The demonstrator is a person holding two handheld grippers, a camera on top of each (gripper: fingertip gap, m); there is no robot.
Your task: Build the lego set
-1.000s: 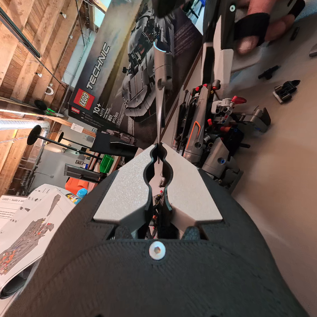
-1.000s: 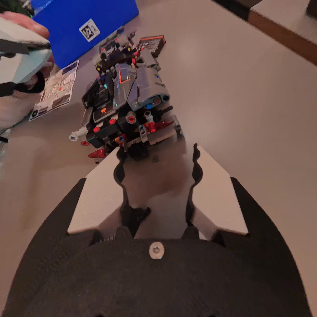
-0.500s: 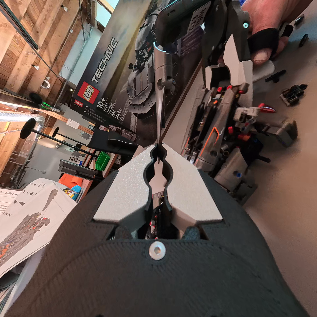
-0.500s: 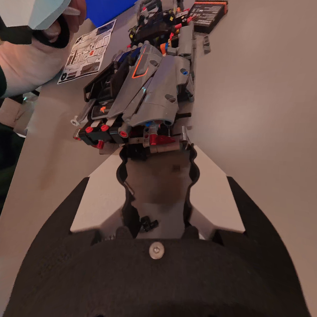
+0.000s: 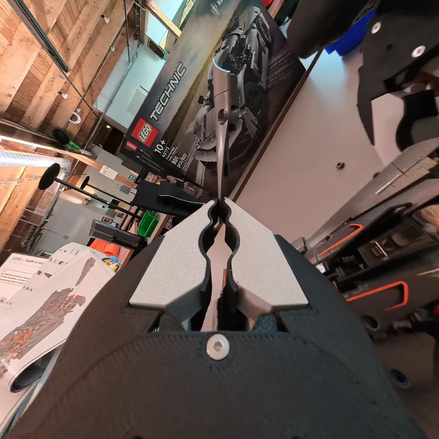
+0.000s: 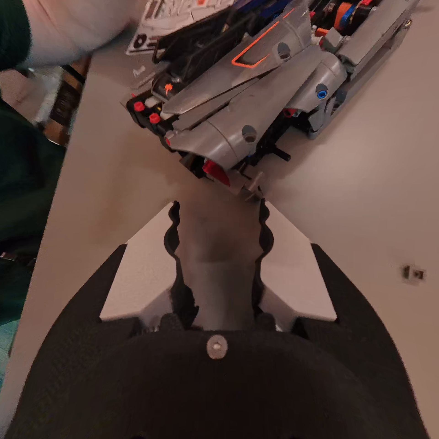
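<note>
Left claw (image 5: 220,202) pressed together, pinching a thin grey curved panel (image 5: 222,118) pointing away, right claw (image 6: 217,204) spread and empty above the bench (image 6: 356,190), its right fingertip just beside the half-built grey car model (image 6: 237,107) lying there

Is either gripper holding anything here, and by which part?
The left gripper pinches a long grey curved panel piece by its thin pointed end. The right gripper is open and empty.
</note>
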